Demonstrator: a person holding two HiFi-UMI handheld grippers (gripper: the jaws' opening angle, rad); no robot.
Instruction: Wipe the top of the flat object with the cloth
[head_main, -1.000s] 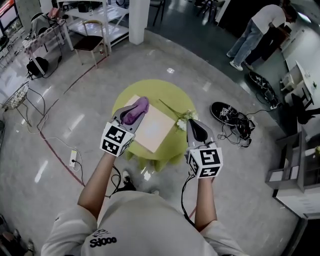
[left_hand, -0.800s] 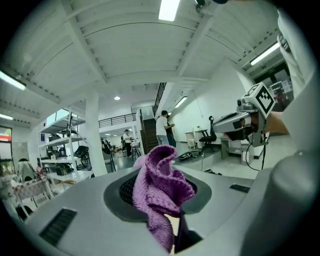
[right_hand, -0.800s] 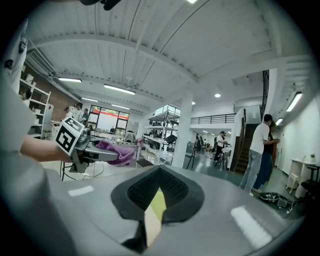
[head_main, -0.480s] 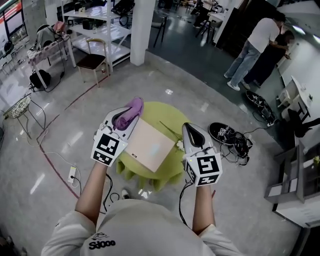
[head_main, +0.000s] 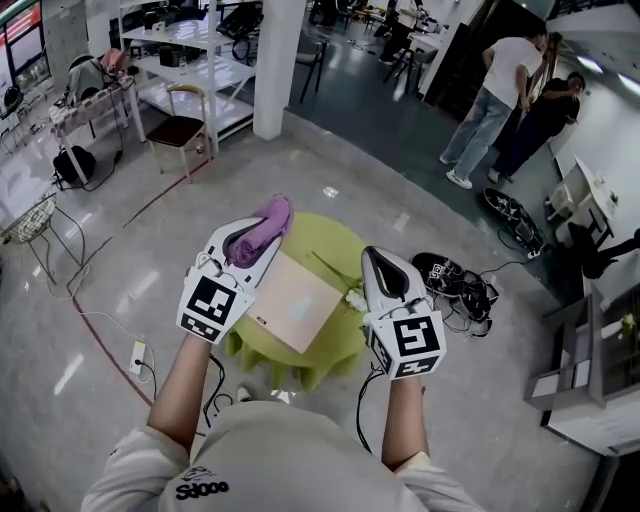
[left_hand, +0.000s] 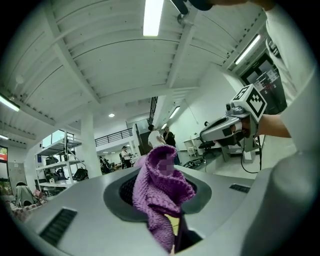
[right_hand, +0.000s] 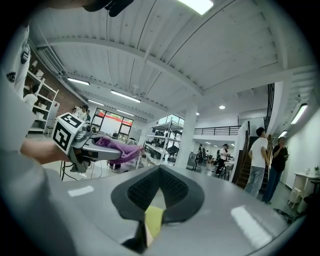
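Observation:
In the head view my left gripper is shut on a purple knitted cloth, held up over the back left rim of the round yellow-green table. A flat beige board lies on that table, between and below the two grippers. My right gripper hovers over the table's right side, shut with nothing in it. The left gripper view shows the cloth bunched between the jaws, pointing at the ceiling. In the right gripper view the jaws meet on nothing.
A white flower with a long stem lies on the table beside the board. Tangled cables and dark gear sit on the floor to the right. Two people stand at the back right. A chair and a white pillar are behind.
Both grippers have risen towards the camera and tilted upward. The cloth has left the board's back left corner and now hangs clear above the table.

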